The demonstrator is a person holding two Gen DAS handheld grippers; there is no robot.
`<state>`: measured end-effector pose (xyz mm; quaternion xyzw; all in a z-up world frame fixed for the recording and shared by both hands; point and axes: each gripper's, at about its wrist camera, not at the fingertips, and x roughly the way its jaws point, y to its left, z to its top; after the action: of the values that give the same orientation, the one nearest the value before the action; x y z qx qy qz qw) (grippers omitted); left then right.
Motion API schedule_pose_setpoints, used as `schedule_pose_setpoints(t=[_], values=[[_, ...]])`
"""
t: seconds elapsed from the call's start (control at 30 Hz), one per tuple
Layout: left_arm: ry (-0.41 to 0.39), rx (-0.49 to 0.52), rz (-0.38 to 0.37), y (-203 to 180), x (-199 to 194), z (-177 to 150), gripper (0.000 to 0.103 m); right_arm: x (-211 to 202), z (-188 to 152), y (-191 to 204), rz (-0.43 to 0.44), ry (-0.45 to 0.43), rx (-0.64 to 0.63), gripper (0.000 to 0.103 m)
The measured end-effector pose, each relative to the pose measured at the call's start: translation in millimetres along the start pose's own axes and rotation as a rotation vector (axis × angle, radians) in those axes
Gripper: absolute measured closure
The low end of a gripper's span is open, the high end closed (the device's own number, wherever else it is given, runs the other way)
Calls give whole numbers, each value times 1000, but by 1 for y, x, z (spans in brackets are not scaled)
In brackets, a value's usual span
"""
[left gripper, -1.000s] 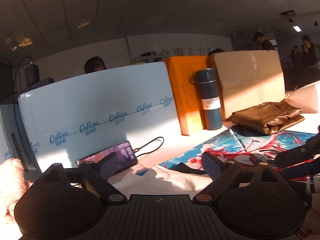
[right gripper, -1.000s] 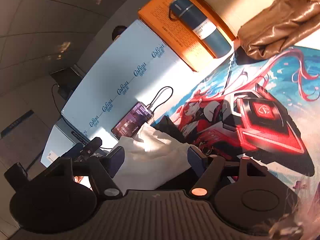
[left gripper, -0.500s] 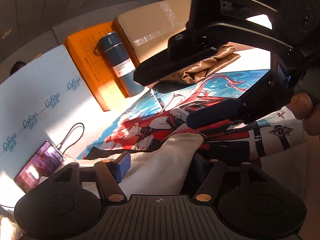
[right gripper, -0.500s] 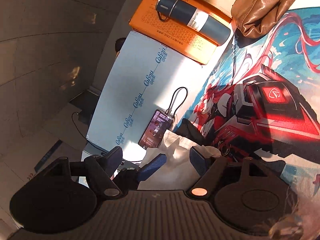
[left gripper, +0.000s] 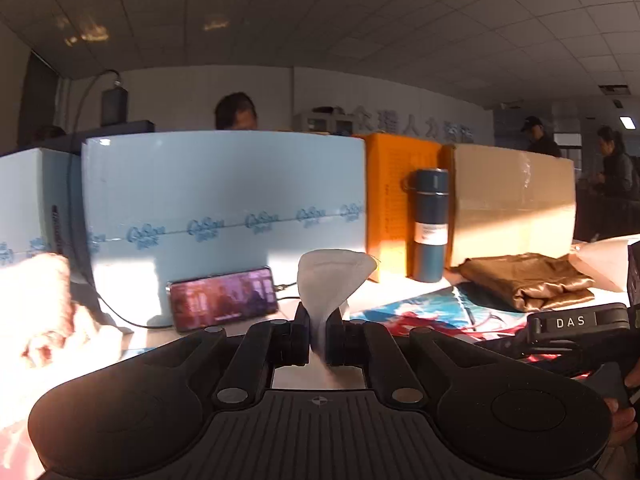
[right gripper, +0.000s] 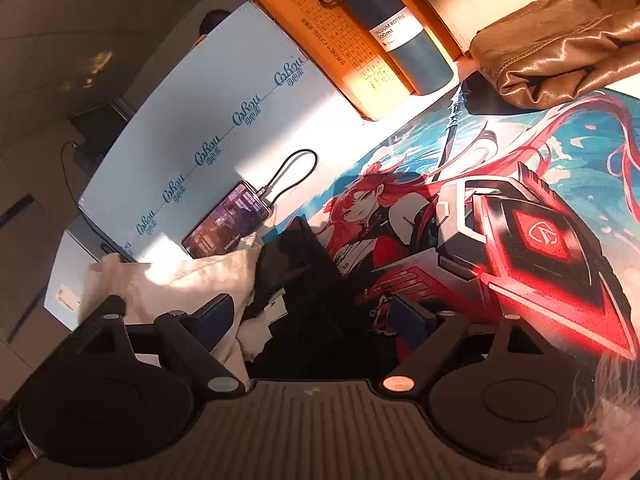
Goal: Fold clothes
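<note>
Left wrist view: left hand-held gripper [left gripper: 318, 336] pinches white cloth [left gripper: 330, 280]. Right hand-held gripper [right gripper: 312, 320] is spread above it. Capped blue flask [left gripper: 429, 224] stands on the surface [left gripper: 404, 288].

phone [left gripper: 224, 298] lit (cabled) | blue flask [left gripper: 429, 224] upright | orange box [left gripper: 394, 200] behind

tiled ceiling [left gripper: 360, 12], white wall [left gripper: 192, 96], low sunlight
</note>
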<state>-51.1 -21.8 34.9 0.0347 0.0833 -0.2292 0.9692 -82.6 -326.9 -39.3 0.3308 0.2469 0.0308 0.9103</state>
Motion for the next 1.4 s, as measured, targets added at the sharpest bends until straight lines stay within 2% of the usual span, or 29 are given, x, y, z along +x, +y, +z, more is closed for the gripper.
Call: schedule_pose_setpoints(t=[0.13,0.27,0.33,0.37,0.4,0.43,0.47,0.53,0.63,0.7,0.8,0.87,1.0,1.07,1.13,1.17,1.23,1.27,1.3,1.33,1.4], values=[[-46,-71,306,53,-52,-5,97,39,12,24,-81,66,-190,18],[11,-105,525,81,-95,-22,97,68,3,54,-184,104,-407,21],[71,-99,604,86,-109,-33,97,73,-9,64,-220,112,-523,36],[94,-94,629,87,-113,-37,97,75,-14,69,-236,115,-581,39],[112,-91,633,87,-116,-39,97,75,-18,73,-233,120,-619,52],[126,-88,633,88,-118,-42,97,73,-19,75,-215,125,-640,64],[119,-93,614,89,-120,-45,94,72,-21,77,-205,128,-662,66],[103,-105,575,89,-114,-44,91,70,-25,81,-198,128,-706,79],[65,-105,483,80,-104,-43,70,62,-32,84,-214,120,-785,82],[57,-88,434,74,-94,-42,48,52,-35,80,-231,114,-820,82],[58,-74,364,66,-80,-43,45,33,-39,67,-283,92,-848,83],[75,-103,331,66,-72,-45,44,19,-36,55,-321,90,-841,83],[120,-291,217,81,-58,-51,34,-8,-26,32,-376,90,-804,82],[161,-410,131,89,-46,-56,30,-18,-16,28,-349,80,-741,79],[205,-497,65,95,-34,-61,27,-28,-5,24,-321,69,-678,68],[227,-519,63,95,-28,-62,26,-33,1,26,-301,41,-646,65],[275,-546,69,95,-15,-67,26,-34,15,38,-215,-24,-612,47],[290,-548,67,94,-10,-69,26,-33,22,44,-167,-52,-599,42],[303,-551,65,94,-4,-71,26,-33,28,50,-119,-80,-586,32],[309,-560,63,93,-1,-73,26,-25,32,55,-89,-81,-574,27],[303,-556,52,90,3,-73,25,-1,34,62,-62,-35,-551,26]])
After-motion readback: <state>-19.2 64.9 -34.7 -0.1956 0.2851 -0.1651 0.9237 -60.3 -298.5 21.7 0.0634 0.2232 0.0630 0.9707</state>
